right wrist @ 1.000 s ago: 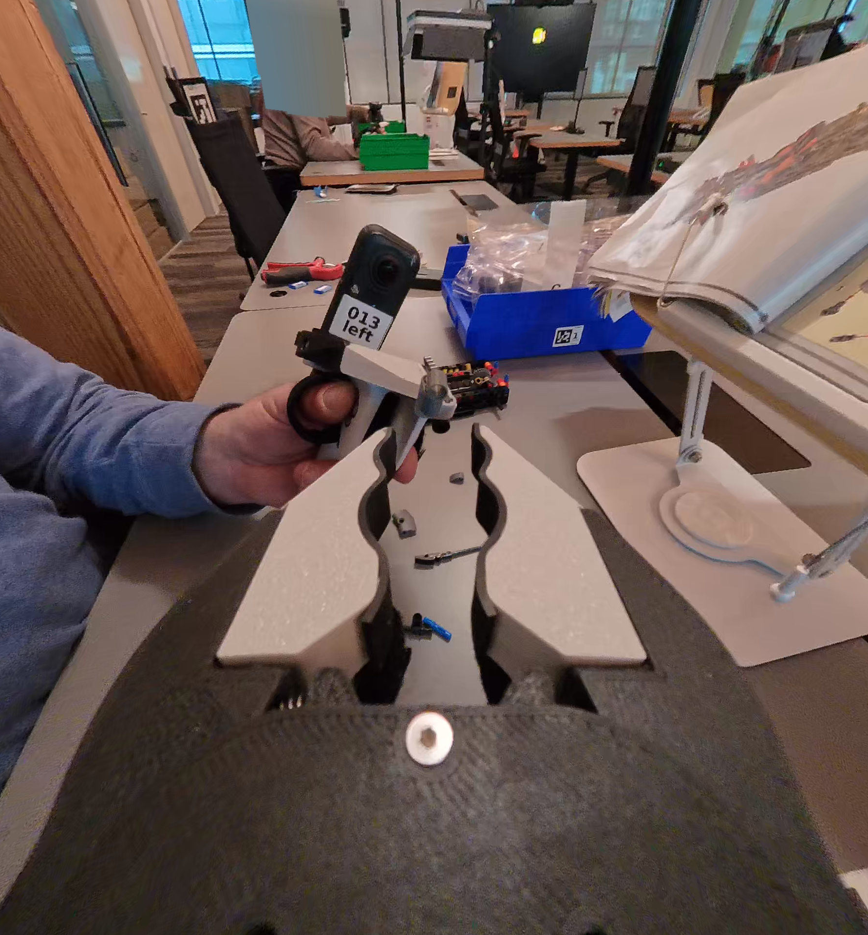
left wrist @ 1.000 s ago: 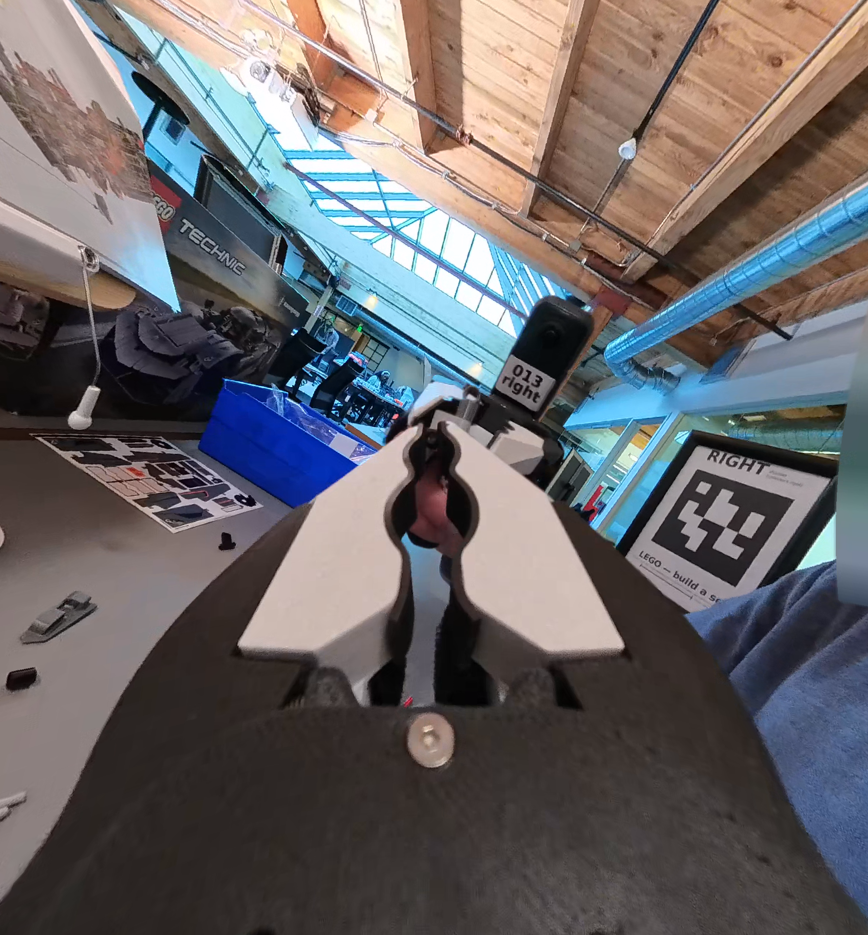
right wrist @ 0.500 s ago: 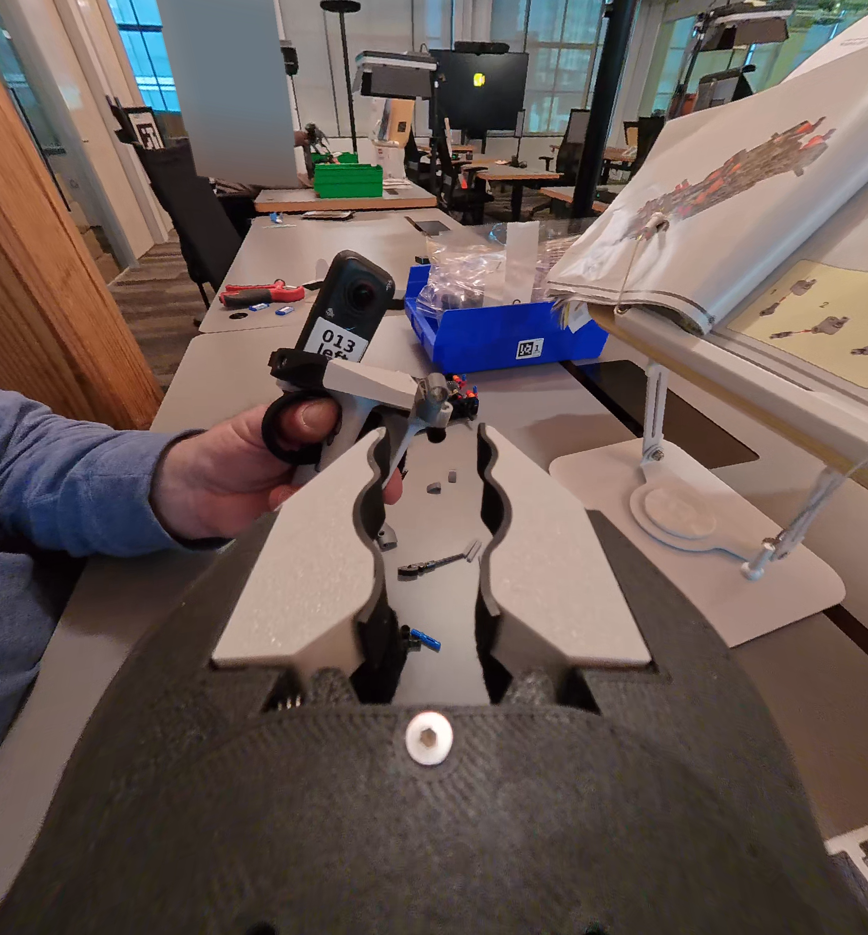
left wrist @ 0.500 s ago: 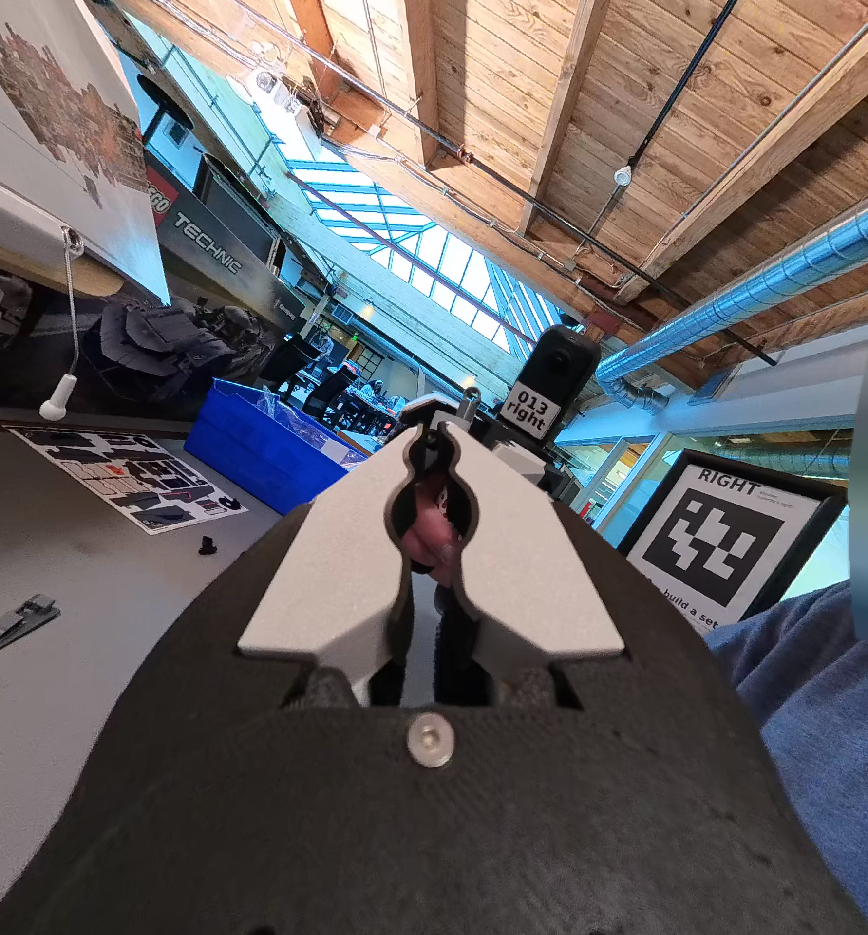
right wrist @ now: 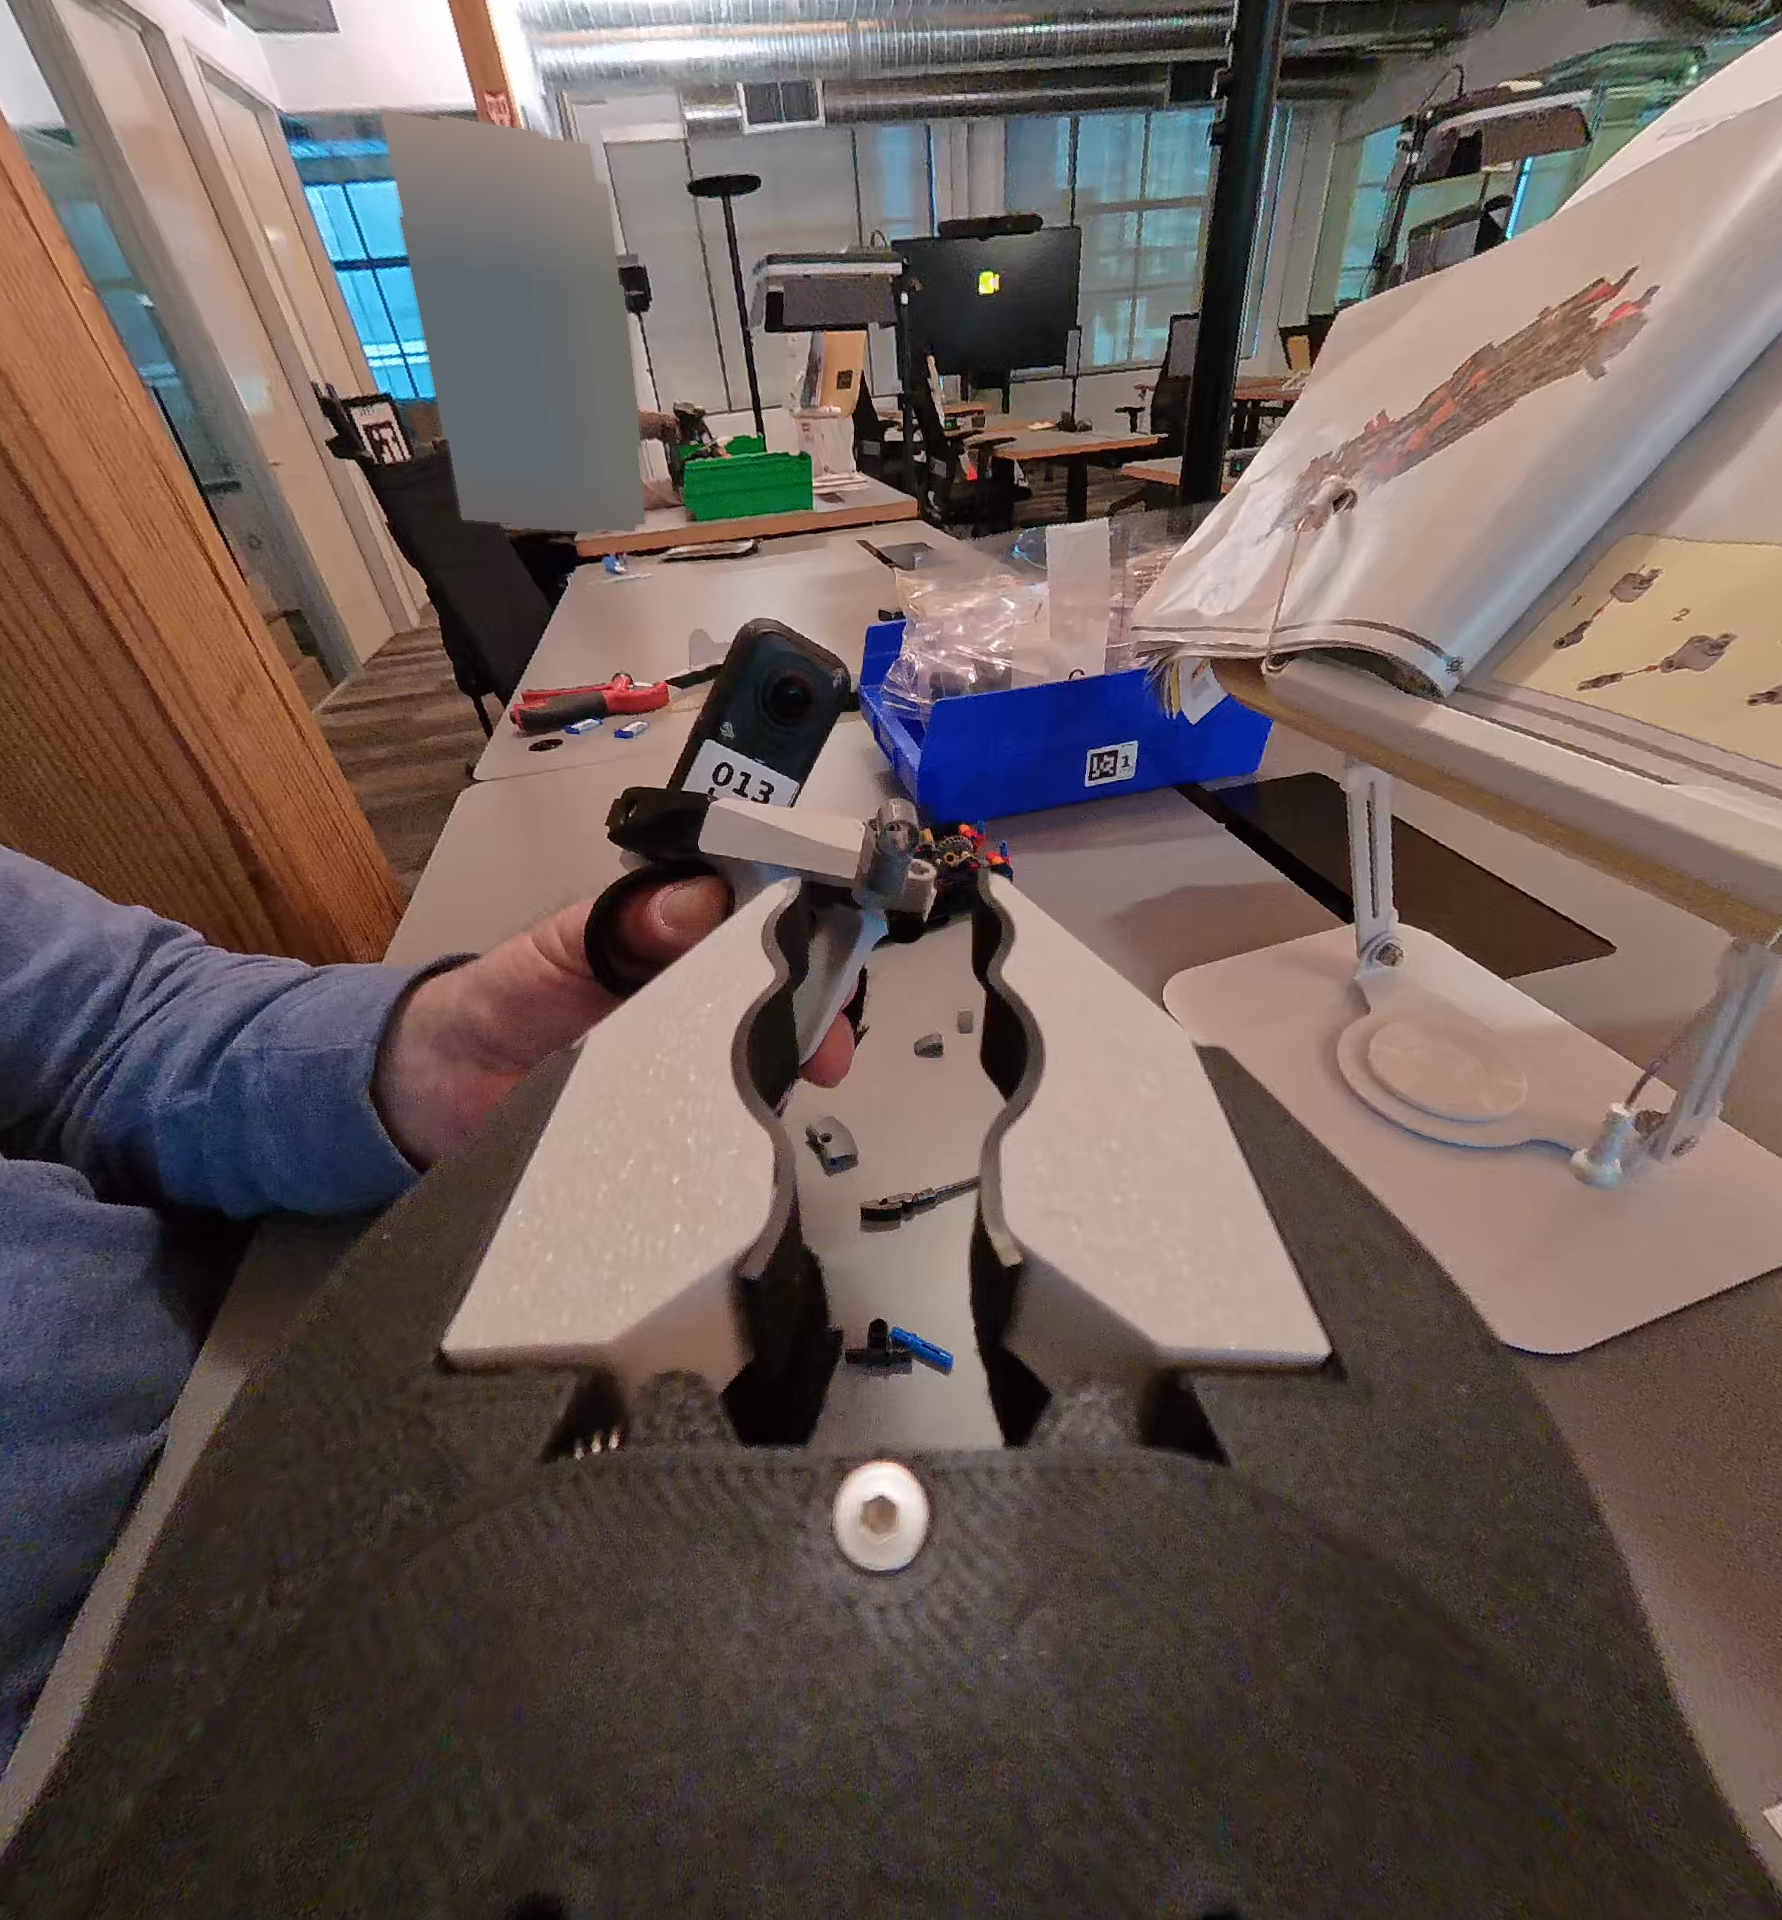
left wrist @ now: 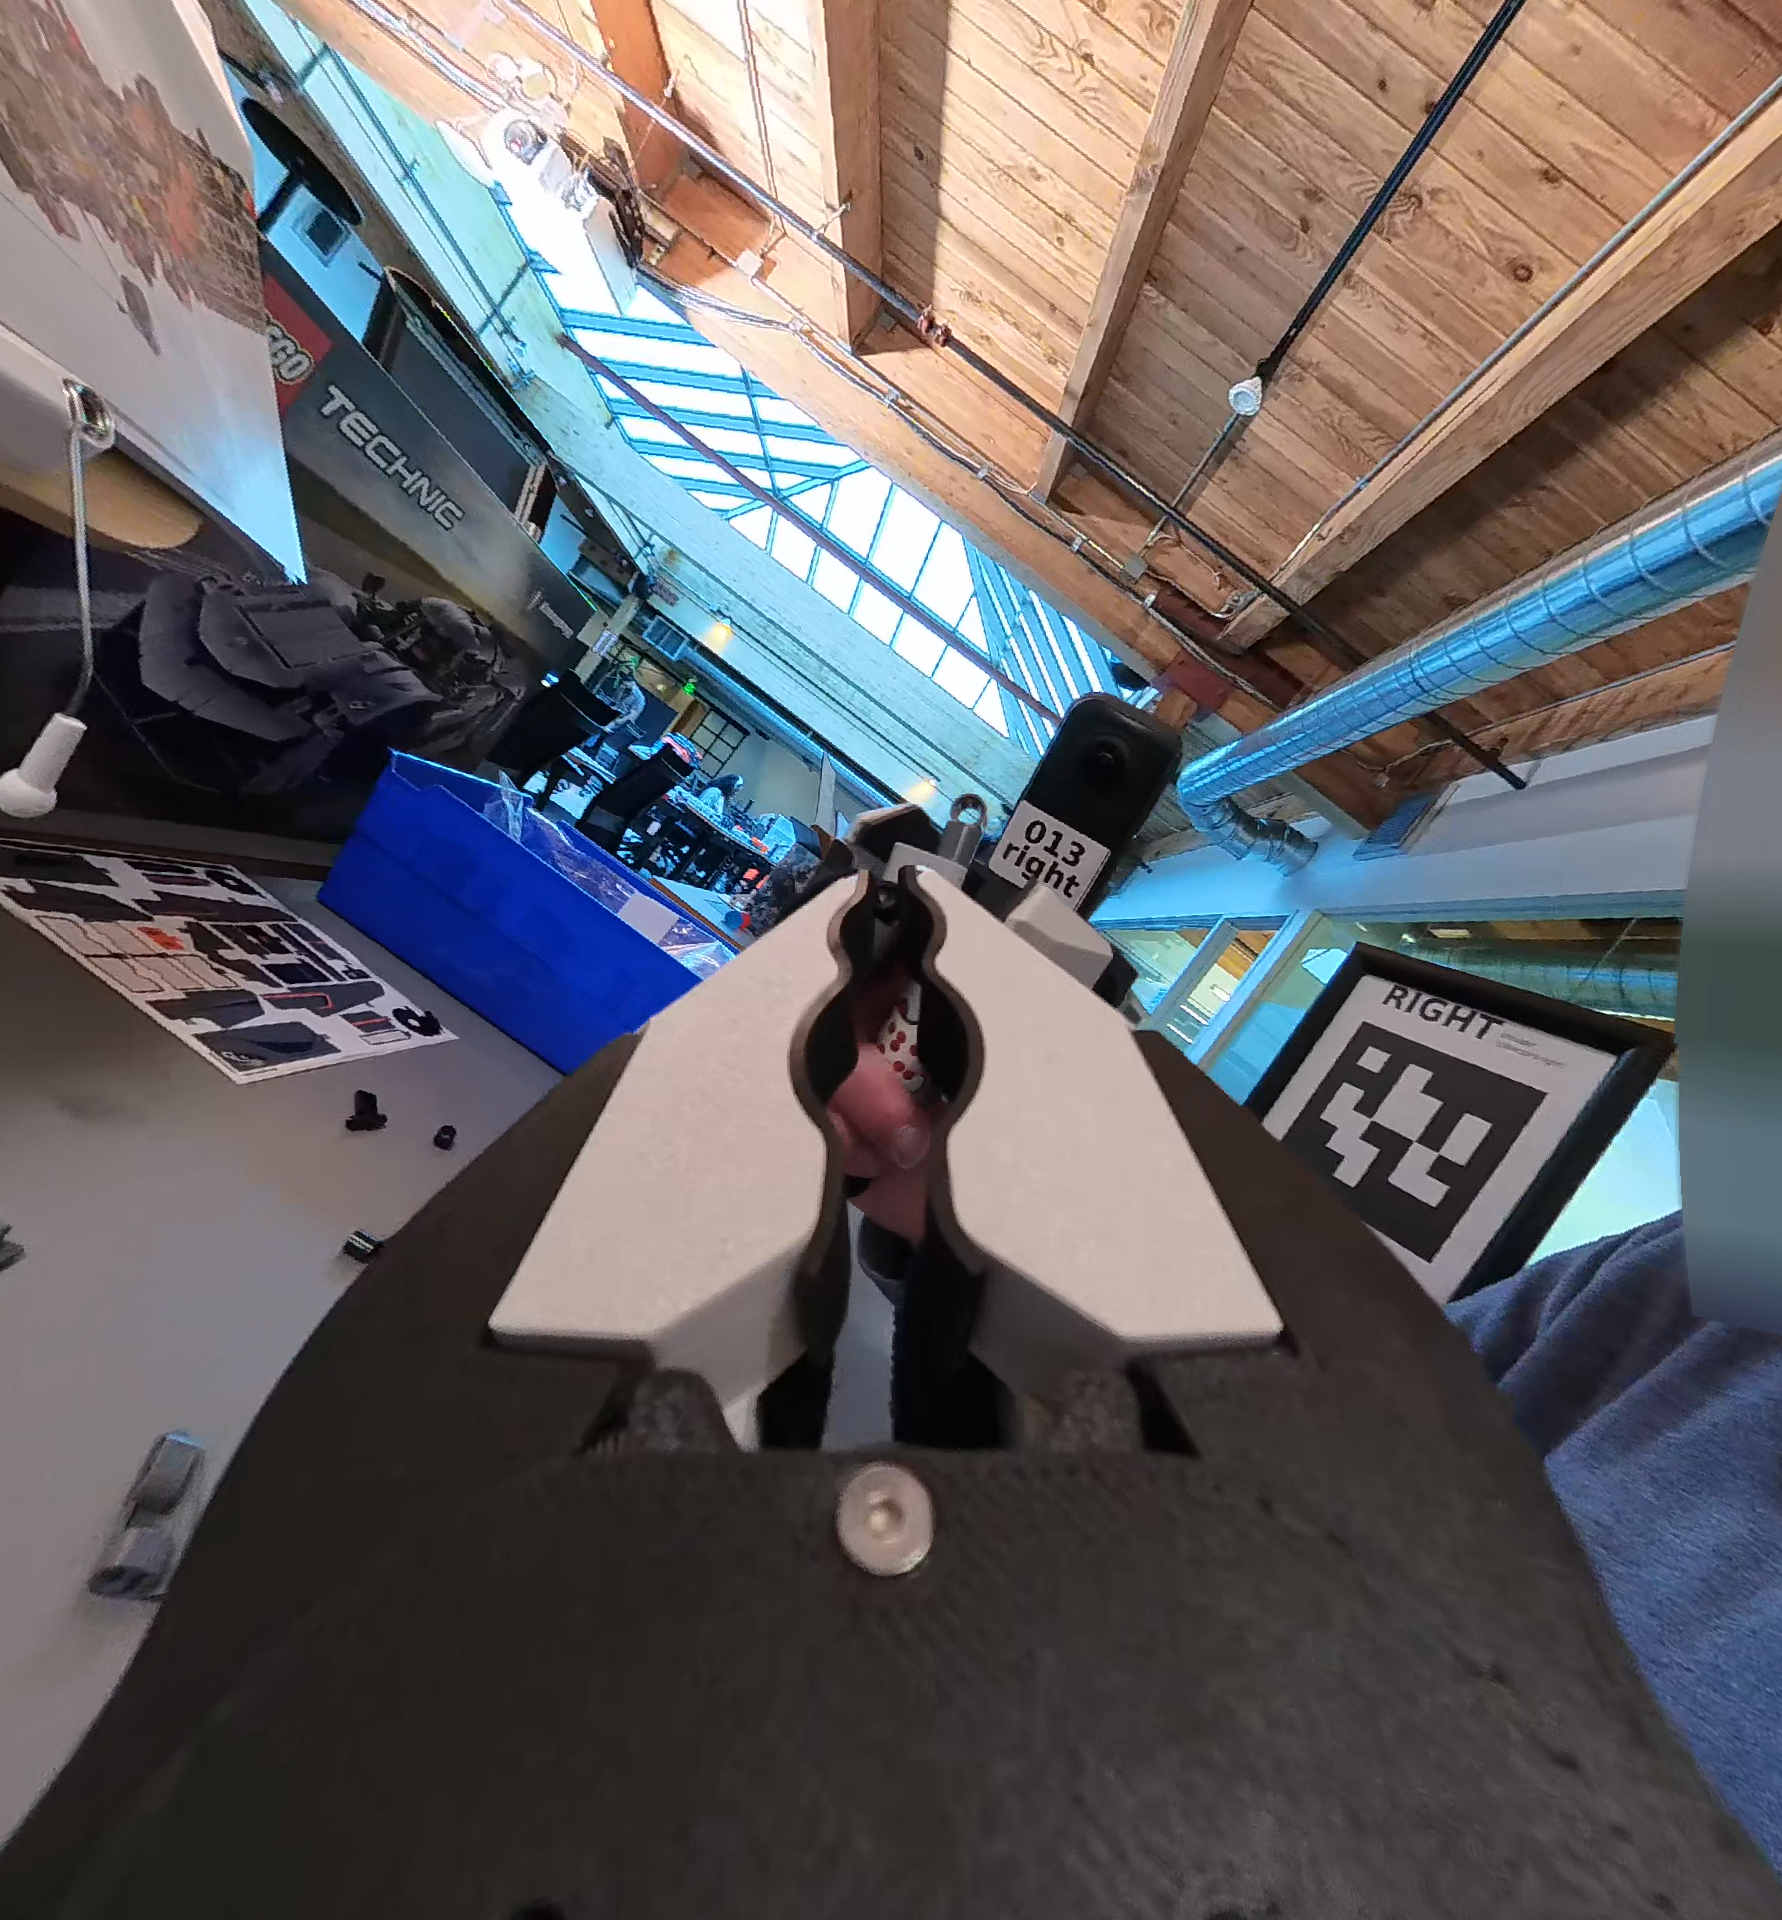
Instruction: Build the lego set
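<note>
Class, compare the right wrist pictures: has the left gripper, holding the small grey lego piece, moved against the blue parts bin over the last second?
Yes. The left gripper has risen toward the blue parts bin.

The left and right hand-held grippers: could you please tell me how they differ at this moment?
The left hand-held gripper is shut on a small grey lego piece; the right hand-held gripper is open and empty. The left one points upward, toward the wooden ceiling, while the right one looks along the grey table. Both have the same pale wavy-edged fingers on a black body.
</note>
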`<action>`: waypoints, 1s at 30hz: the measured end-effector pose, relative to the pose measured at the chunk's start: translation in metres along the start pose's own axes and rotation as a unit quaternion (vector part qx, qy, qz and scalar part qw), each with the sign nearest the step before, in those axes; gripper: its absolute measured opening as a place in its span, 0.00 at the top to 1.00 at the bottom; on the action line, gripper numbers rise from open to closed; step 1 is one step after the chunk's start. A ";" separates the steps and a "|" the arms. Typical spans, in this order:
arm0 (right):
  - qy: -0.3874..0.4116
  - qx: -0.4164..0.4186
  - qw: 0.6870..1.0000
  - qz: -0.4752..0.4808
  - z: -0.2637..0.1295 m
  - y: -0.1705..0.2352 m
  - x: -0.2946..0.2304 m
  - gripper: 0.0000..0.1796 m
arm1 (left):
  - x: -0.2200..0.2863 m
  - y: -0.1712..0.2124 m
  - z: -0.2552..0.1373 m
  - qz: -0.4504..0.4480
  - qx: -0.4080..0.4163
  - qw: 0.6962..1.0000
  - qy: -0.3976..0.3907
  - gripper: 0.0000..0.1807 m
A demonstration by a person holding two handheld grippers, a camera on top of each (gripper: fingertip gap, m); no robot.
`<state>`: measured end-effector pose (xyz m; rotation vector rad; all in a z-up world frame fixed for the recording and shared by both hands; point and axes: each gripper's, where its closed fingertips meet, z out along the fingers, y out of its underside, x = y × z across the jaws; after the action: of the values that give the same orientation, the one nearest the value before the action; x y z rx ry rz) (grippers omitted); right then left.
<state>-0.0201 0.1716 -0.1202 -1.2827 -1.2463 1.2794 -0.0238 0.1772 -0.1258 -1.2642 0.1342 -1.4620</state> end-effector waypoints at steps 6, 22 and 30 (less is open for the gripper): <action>-0.014 0.013 1.000 0.016 -0.004 -0.005 -0.001 0.86 | 0.002 0.003 0.002 0.021 -0.014 1.000 -0.006 1.00; -0.009 0.009 1.000 0.006 -0.025 -0.016 0.005 0.92 | 0.003 0.007 0.006 0.053 -0.029 0.998 -0.017 0.99; 0.099 0.015 0.994 0.037 -0.027 -0.018 0.009 0.90 | 0.005 0.002 0.008 0.144 -0.017 0.987 -0.069 0.99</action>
<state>0.0055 0.1832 -0.1012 -1.4090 -1.0457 1.1868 -0.0154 0.1765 -0.1209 -1.3101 0.2397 -1.1269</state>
